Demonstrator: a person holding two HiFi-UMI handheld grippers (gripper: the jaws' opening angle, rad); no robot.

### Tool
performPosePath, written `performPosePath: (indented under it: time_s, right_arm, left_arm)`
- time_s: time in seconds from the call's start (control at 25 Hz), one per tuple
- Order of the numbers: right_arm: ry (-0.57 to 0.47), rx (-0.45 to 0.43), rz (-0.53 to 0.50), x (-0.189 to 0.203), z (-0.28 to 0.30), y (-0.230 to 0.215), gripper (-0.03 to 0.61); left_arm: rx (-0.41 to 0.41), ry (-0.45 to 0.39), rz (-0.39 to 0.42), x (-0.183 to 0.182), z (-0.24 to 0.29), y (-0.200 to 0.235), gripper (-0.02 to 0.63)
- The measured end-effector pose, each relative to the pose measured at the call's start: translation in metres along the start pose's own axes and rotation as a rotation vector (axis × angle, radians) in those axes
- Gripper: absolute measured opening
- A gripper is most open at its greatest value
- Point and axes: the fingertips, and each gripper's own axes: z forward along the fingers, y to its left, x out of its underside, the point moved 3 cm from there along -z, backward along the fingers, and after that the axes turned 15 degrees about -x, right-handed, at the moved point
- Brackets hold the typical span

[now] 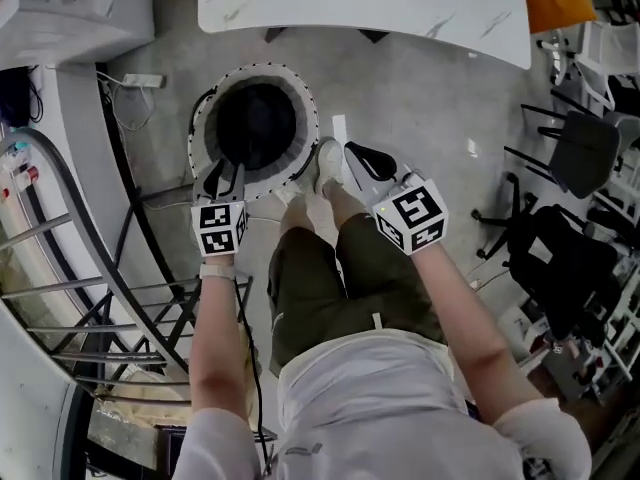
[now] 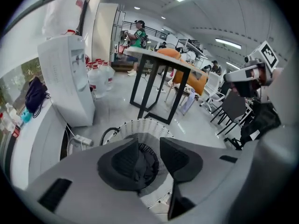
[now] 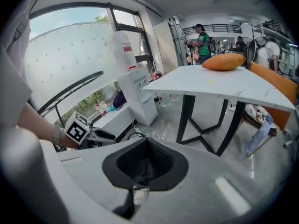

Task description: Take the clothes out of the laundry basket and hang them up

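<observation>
Both forearms reach down and forward from the person's body, bare from the elbows. The left hand-held gripper hangs over the near rim of the laundry basket, pointing steeply down into it. Its jaws stand apart with nothing pressed between them. In the left gripper view the basket's white mesh rim curves just beyond the tips, and the dark clothes show through the gap. From the head view the basket's inside is simply black, so how full it is I cannot tell.

The right hand-held gripper is held to the right of the basket, above the person's shoes, angled less steeply. Its jaws are together and hold nothing.

The basket sits on the grey floor. The white tabletop has its edge just beyond the basket's far side, and the shoes are right by its near rim. A black metal rack crowds the left side, close to the left arm. To the right the floor lies open as far as the black chairs.
</observation>
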Motion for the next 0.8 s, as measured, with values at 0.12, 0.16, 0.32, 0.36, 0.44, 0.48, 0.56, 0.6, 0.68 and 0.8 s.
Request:
performPosePath:
  time_s: [0.12, 0.16, 0.32, 0.36, 0.44, 0.48, 0.56, 0.6, 0.68, 0.8]
  right_arm:
    - [0.040, -0.012, 0.012, 0.023, 0.017, -0.020, 0.006]
    - [0.054, -0.016, 0.015, 0.031, 0.024, -0.027, 0.007]
    - [0.128, -0.053, 0.022, 0.066, 0.057, -0.056, 0.006]
    - [0.147, -0.062, 0.021, 0.074, 0.067, -0.062, 0.007]
    - [0.179, -0.083, 0.020, 0.090, 0.088, -0.070, 0.006]
    - [0.192, -0.096, 0.019, 0.097, 0.098, -0.074, 0.007]
    - [0.208, -0.121, 0.016, 0.107, 0.116, -0.082, 0.006]
    - [0.211, -0.129, 0.013, 0.110, 0.124, -0.087, 0.006]
    - [0.211, -0.138, 0.003, 0.116, 0.136, -0.095, 0.008]
    - [0.204, -0.149, -0.013, 0.123, 0.152, -0.107, 0.007]
  left_arm:
    - [-0.018, 0.062, -0.036, 0.026, 0.044, -0.002, 0.129]
    - [-0.027, 0.081, -0.043, 0.035, 0.060, -0.002, 0.130]
    - [-0.063, 0.170, -0.091, 0.077, 0.120, -0.001, 0.137]
    - [-0.068, 0.192, -0.104, 0.088, 0.134, -0.001, 0.147]
    - [-0.079, 0.229, -0.126, 0.111, 0.163, 0.003, 0.149]
    - [-0.084, 0.249, -0.136, 0.124, 0.176, 0.004, 0.149]
    - [-0.089, 0.291, -0.156, 0.148, 0.204, 0.005, 0.158]
    - [-0.093, 0.310, -0.162, 0.159, 0.216, 0.005, 0.160]
    - [-0.105, 0.344, -0.162, 0.178, 0.239, 0.005, 0.160]
    - [-0.111, 0.389, -0.134, 0.205, 0.271, 0.003, 0.170]
